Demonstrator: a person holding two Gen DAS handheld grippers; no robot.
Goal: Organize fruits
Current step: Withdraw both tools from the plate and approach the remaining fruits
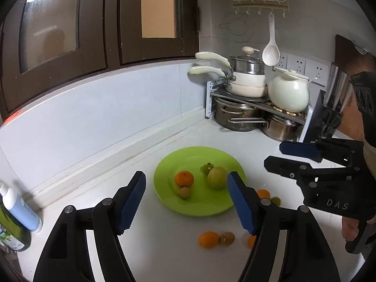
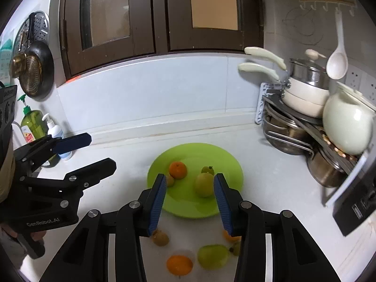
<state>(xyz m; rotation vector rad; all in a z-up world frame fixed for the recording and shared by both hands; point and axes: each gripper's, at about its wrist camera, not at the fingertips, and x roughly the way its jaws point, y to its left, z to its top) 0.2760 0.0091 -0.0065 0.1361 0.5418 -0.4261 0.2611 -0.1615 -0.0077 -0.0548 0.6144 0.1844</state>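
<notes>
Empty, part-open left gripper [image 1: 186, 205] and right gripper [image 2: 189, 203] above round lime-green plastic plate [image 2: 229, 162] | risk: loose round orange [image 2: 179, 265] beside plate rolls if nudged.

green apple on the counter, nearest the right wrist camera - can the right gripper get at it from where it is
Probably yes. The green apple lies bare on the counter, just below the right gripper, whose jaws are open and empty. An orange sits close on one side, so the fingers would need care.
</notes>
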